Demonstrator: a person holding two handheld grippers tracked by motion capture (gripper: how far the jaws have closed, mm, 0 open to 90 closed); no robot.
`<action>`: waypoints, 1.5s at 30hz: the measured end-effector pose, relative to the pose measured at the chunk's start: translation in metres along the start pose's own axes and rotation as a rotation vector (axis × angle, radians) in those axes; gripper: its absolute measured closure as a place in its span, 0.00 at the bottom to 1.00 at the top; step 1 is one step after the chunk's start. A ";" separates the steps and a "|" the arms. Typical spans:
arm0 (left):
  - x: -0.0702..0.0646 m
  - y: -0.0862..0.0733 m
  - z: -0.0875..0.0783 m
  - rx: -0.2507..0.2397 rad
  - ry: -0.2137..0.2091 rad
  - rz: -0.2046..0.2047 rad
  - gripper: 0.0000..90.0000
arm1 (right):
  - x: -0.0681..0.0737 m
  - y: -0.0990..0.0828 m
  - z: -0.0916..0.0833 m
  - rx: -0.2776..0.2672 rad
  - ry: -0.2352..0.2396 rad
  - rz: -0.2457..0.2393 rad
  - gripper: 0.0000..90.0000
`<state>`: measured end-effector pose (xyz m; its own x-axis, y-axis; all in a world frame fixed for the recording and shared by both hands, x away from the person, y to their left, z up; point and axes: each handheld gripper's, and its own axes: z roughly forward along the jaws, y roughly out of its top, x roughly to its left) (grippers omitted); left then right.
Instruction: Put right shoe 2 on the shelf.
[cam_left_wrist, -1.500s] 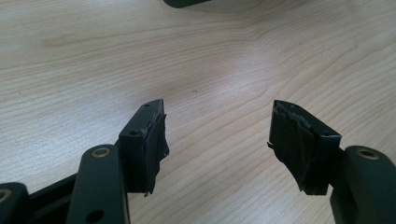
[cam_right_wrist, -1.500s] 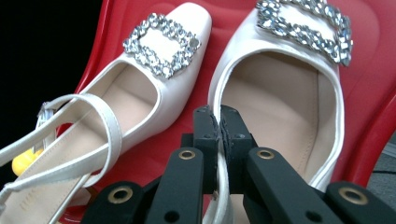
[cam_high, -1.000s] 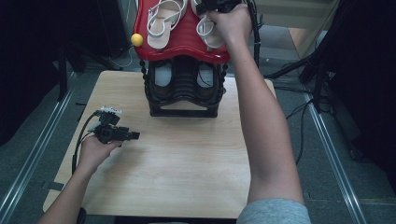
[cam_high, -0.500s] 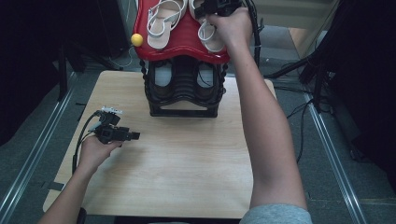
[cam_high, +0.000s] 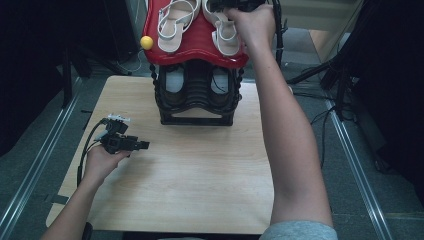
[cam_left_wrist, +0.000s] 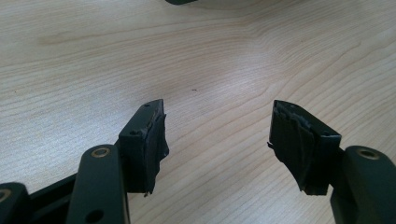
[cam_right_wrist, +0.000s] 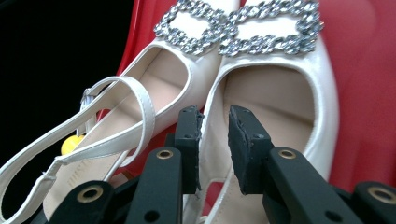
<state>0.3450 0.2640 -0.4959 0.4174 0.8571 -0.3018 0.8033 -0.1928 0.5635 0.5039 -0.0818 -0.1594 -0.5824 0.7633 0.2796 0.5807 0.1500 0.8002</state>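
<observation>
Two white slingback shoes with crystal buckles lie side by side on the red top shelf (cam_high: 195, 52) of a black shoe rack (cam_high: 197, 100). In the high view the left shoe (cam_high: 175, 25) lies free, and the person's right hand covers the heel of the right shoe (cam_high: 227, 40). My right gripper (cam_right_wrist: 215, 135) is over that shoe's (cam_right_wrist: 275, 93) heel end. Its jaws have just been opening, and the shoe's inner side wall stands between them without being pressed. My left gripper (cam_high: 142, 145) rests low over the wooden table (cam_left_wrist: 210, 56), open and empty (cam_left_wrist: 217, 140).
Another pair of shoes sits on the rack's lower tier (cam_high: 172, 82). A yellow ball (cam_high: 146, 42) hangs at the red shelf's left edge. The second white shoe (cam_right_wrist: 154, 88) lies just left of my right gripper. Bare tabletop (cam_high: 200, 175) spreads in front of the rack.
</observation>
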 end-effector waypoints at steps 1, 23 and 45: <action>0.000 0.000 0.000 0.001 0.001 0.002 0.41 | 0.000 0.000 -0.001 0.000 0.000 0.001 0.83; 0.000 -0.001 0.000 0.010 0.000 0.004 0.40 | -0.003 0.009 -0.038 -0.027 -0.030 -0.007 0.83; -0.001 -0.001 0.001 0.018 0.003 0.014 0.40 | -0.052 -0.030 -0.063 -0.031 -0.075 0.042 0.83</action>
<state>0.3439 0.2626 -0.4971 0.4270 0.8559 -0.2917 0.8051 -0.2130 0.5536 0.4811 -0.1659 -0.1648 -0.5134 0.8133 0.2738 0.5851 0.0984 0.8050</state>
